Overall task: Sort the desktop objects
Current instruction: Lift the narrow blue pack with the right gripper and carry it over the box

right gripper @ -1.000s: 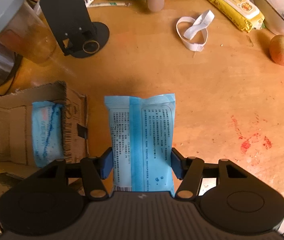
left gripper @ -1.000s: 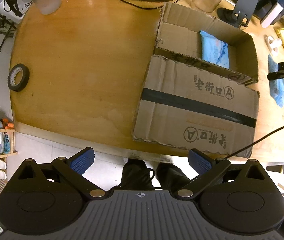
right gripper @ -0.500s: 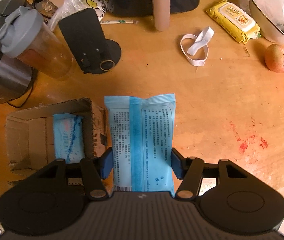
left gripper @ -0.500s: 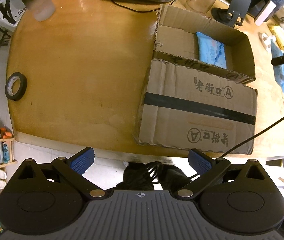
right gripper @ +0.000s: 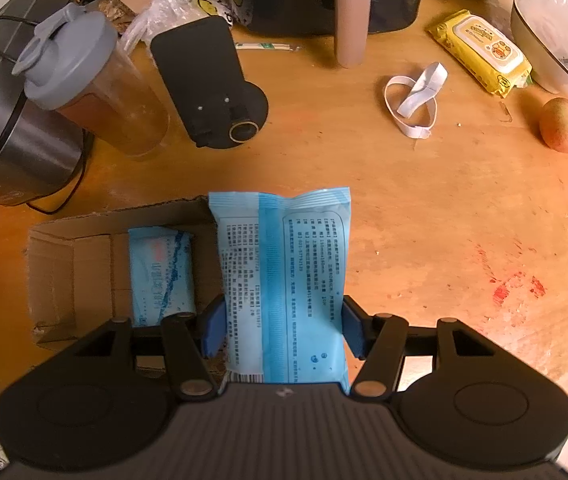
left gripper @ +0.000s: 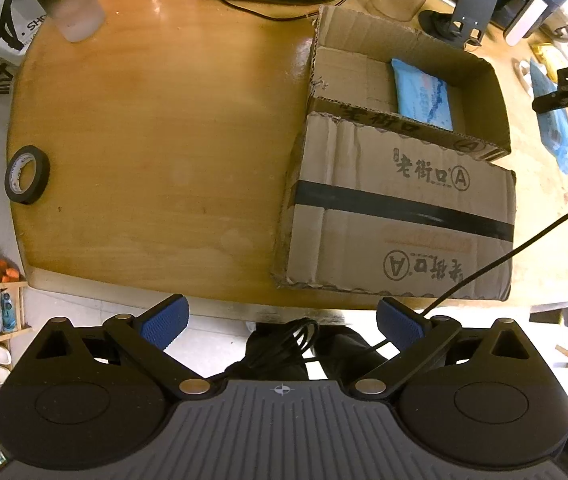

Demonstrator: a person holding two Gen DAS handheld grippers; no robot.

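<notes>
Presently, a blue tissue pack (right gripper: 284, 284) is pinched between the blue-padded fingers (right gripper: 214, 330) of the right gripper (right gripper: 284, 330) and is held in the air, printed back upward, above the right edge of an open cardboard box (right gripper: 72, 276). A second blue pack (right gripper: 162, 276) is seen lying flat on the floor of that box, toward its right side. The left gripper (left gripper: 280, 320) is held off the near edge of the wooden worktop (left gripper: 156, 132), its fingers (left gripper: 164, 320) spread wide with nothing between them. From the left wrist view, the box's flap (left gripper: 400, 216) is seen folded outward toward the near edge, and a roll of black tape (left gripper: 27, 174) is seen lying well apart from the box, at the worktop's left edge.
</notes>
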